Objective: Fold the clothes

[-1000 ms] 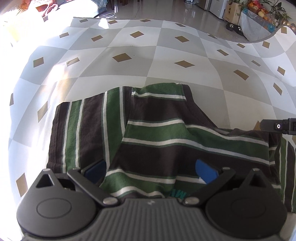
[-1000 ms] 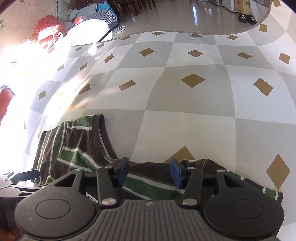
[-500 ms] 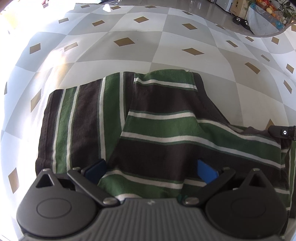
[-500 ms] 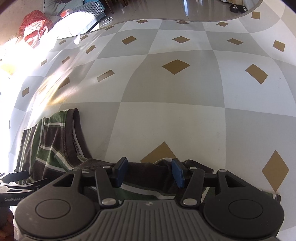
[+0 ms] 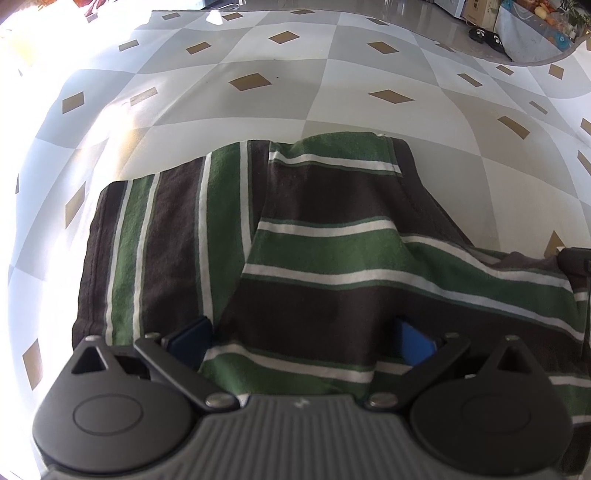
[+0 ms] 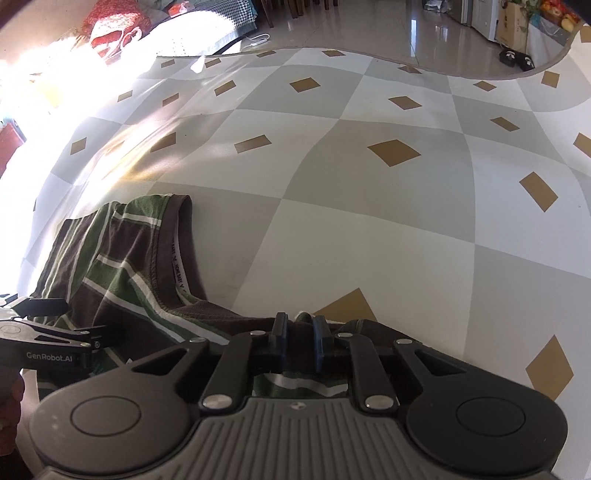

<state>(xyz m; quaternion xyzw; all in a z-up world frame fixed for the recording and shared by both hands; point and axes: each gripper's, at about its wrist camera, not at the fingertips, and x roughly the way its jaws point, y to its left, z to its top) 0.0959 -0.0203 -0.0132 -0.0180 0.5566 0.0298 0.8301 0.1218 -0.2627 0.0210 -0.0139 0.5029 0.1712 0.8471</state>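
Observation:
A striped shirt [image 5: 332, 240] in brown, green and white lies partly folded on the checked tablecloth [image 5: 258, 110]. My left gripper [image 5: 303, 336] is open, its blue pads [image 5: 192, 334] wide apart with a fold of the shirt lying between them. In the right wrist view the shirt [image 6: 122, 258] spreads to the left, its collar [image 6: 181, 258] turned up. My right gripper [image 6: 300, 334] is shut on the shirt's dark edge near the collar. The left gripper [image 6: 55, 339] shows at that view's left edge, and the right gripper's tip [image 5: 576, 258] at the left wrist view's right edge.
The checked cloth [image 6: 369, 203] stretches far ahead of both grippers to a curved far edge. Beyond it are a shiny floor, black slippers [image 5: 484, 35], a cardboard box [image 6: 513, 22] and red fabric [image 6: 110, 29] in strong sunlight at the left.
The right gripper's fingers have closed from a wide gap onto the shirt's edge. The left gripper stays open and has shifted slightly over the shirt.

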